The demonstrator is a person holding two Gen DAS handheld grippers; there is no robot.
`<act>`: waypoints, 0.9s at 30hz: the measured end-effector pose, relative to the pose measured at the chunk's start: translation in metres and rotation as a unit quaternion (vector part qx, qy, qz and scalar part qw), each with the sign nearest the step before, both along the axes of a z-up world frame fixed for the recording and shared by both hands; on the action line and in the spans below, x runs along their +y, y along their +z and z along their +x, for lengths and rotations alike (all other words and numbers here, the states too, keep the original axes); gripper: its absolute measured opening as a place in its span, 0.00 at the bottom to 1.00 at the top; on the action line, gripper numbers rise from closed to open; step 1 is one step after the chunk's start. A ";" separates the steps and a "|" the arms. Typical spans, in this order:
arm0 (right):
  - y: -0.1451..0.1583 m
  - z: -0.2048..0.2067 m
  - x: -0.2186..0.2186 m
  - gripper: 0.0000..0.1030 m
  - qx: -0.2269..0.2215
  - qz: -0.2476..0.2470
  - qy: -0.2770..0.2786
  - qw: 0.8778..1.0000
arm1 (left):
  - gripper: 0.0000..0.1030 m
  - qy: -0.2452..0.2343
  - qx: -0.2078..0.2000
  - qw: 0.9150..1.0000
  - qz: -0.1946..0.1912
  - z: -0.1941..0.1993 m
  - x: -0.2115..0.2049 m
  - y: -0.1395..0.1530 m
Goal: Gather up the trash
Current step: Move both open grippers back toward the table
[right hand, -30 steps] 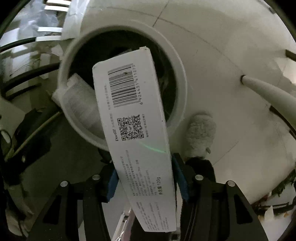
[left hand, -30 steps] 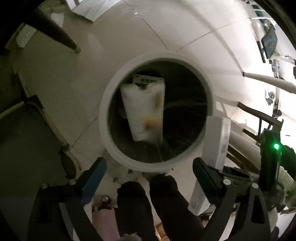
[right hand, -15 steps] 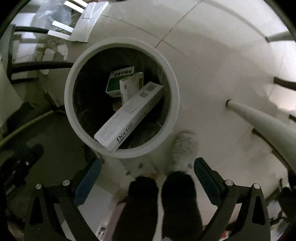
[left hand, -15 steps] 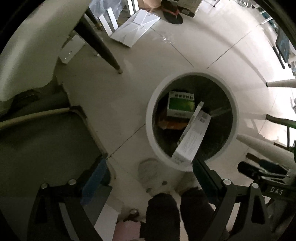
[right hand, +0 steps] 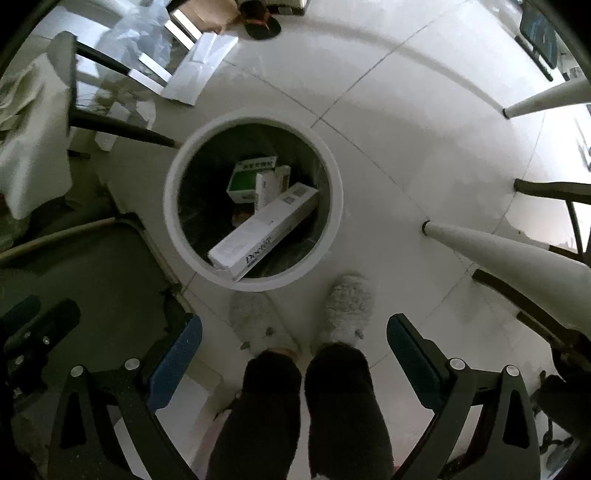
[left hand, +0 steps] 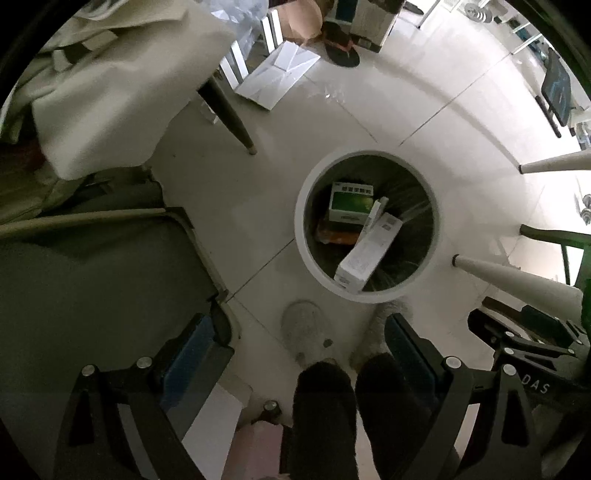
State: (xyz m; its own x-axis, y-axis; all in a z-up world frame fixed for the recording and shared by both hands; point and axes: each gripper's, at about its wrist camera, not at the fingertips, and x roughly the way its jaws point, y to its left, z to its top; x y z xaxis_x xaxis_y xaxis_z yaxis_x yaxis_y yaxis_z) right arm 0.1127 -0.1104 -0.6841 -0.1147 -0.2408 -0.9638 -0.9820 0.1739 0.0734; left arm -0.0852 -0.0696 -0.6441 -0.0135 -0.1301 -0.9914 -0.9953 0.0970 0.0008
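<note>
Your left gripper [left hand: 295, 347] and right gripper [right hand: 293, 343] both hang spread apart and empty above the white bin [right hand: 336, 206]. The long white carton [right hand: 264, 230] leans inside it, beside the green box [right hand: 245, 179].

One round white bin [right hand: 334, 206] on the floor, and I count three boxes in it: one long white carton [right hand: 264, 230], one green-and-white box [right hand: 247, 177], one smaller white box [right hand: 271, 186] (there's something orange under them too, can't tell what). Two fuzzy slippers [right hand: 349, 306] beside the bin, one dark sandal [right hand: 262, 26] farther off, and two grippers, left [left hand: 295, 347] and right [right hand: 294, 345], both gaping with nothing in them.
</note>
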 end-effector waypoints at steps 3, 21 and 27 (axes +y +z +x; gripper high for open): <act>0.033 0.000 0.000 0.98 0.000 0.013 -0.001 1.000 | 0.92 0.007 -0.003 1.000 0.002 -0.003 -0.004 0.023; 0.262 -0.002 -0.002 0.98 0.032 0.056 -0.032 0.997 | 0.92 -0.001 0.017 0.999 0.050 -0.021 -0.019 0.227; 0.344 0.056 0.024 0.98 0.043 0.113 -0.117 0.986 | 0.92 -0.014 0.025 0.992 0.125 0.013 0.020 0.299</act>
State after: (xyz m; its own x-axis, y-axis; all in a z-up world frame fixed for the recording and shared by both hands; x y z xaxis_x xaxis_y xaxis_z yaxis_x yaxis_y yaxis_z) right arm 0.1690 -0.0863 -0.3397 -0.2245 0.0210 -0.9742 -0.9054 0.3651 0.2165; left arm -0.0720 -0.0492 -0.3448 -0.0646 0.1203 -0.9906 -0.9903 0.1143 0.0784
